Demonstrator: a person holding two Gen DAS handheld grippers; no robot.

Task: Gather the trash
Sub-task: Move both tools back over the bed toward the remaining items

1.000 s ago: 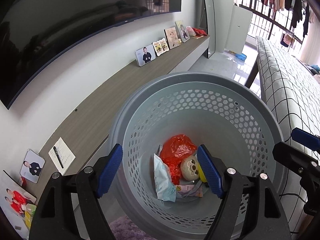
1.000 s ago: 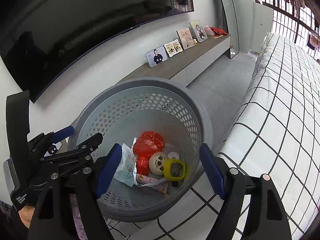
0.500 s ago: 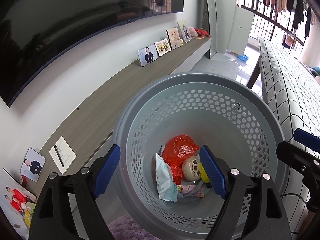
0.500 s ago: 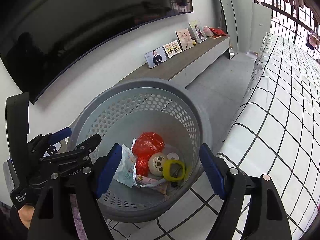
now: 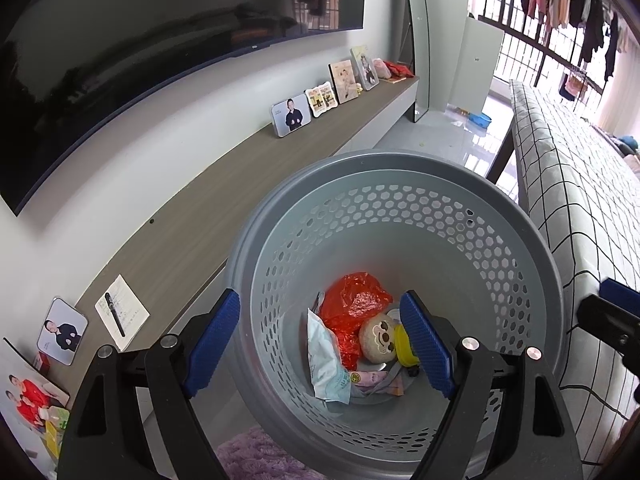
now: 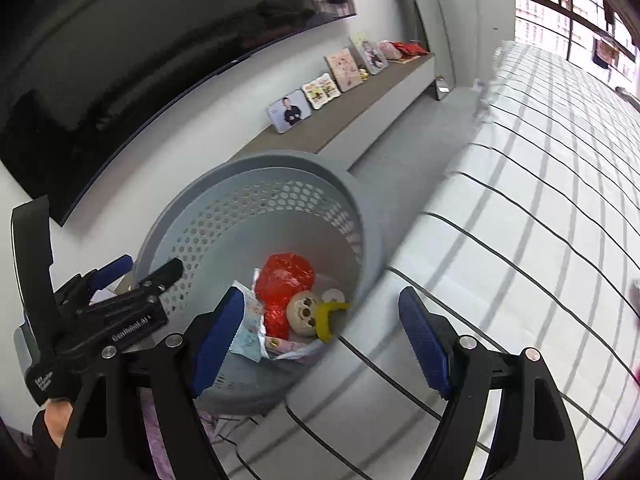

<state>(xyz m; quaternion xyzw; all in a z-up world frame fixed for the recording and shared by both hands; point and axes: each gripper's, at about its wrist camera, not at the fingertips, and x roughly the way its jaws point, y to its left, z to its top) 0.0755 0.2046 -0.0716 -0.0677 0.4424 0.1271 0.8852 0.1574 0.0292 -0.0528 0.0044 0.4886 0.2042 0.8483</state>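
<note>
A grey perforated basket [image 5: 400, 168] stands on the floor between the wall shelf and the bed, also in the right wrist view [image 6: 360, 216]. In it lie a red plastic bag [image 5: 354, 304], a beige round toy face [image 5: 378, 338], a yellow ring [image 5: 402, 346], a pale blue wrapper [image 5: 326, 354] and flat packets. My left gripper [image 5: 320, 344] is open and empty above the basket's near rim. My right gripper [image 6: 320, 336] is open and empty, over the basket's right edge and the bed. The left gripper also shows in the right wrist view [image 6: 120, 312].
A long wooden shelf [image 5: 240, 184] runs along the wall with photo frames [image 5: 291, 114], a notepad and pen [image 5: 122, 317]. A large TV [image 5: 140, 52] hangs above. A bed with checked cover [image 6: 540, 200] lies right. A purple rug [image 5: 260, 456] lies by the basket.
My right gripper has swung to the right, off the basket and toward the bed; its view is blurred. My left gripper has barely moved.
</note>
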